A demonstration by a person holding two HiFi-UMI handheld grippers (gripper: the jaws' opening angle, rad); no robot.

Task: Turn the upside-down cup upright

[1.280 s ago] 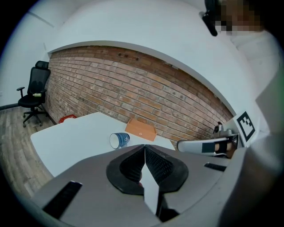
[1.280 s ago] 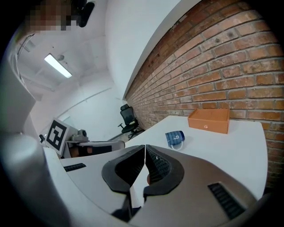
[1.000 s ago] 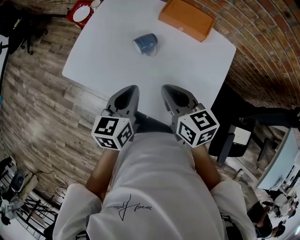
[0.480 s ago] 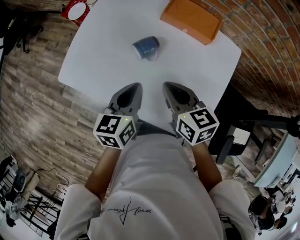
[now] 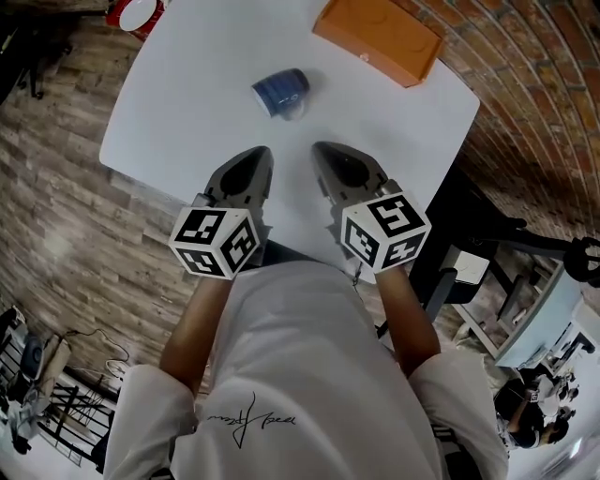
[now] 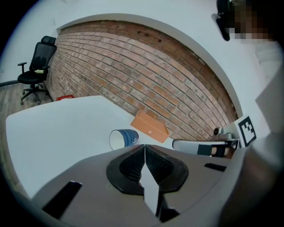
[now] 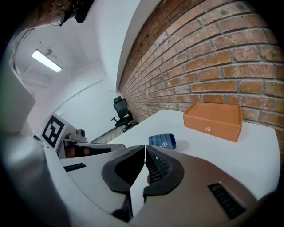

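A blue cup (image 5: 280,92) lies on its side on the white table (image 5: 187,103), its white-lined mouth facing the left gripper view's camera (image 6: 124,138). In the right gripper view the cup (image 7: 162,141) shows its blue side. My left gripper (image 5: 255,155) is shut and empty, held near the table's front edge, well short of the cup. My right gripper (image 5: 322,152) is shut and empty beside it, also apart from the cup. Each gripper's own view shows its jaws closed tip to tip, the left gripper (image 6: 144,146) and the right gripper (image 7: 145,147).
An orange box (image 5: 379,36) stands at the table's far right, against a brick wall (image 7: 213,53). A red tray (image 5: 138,11) sits off the far left corner. Wood floor lies to the left, a black office chair (image 6: 36,71) further off.
Both grippers have moved slightly forward and left over the table's front edge. The cup has not moved on the table.
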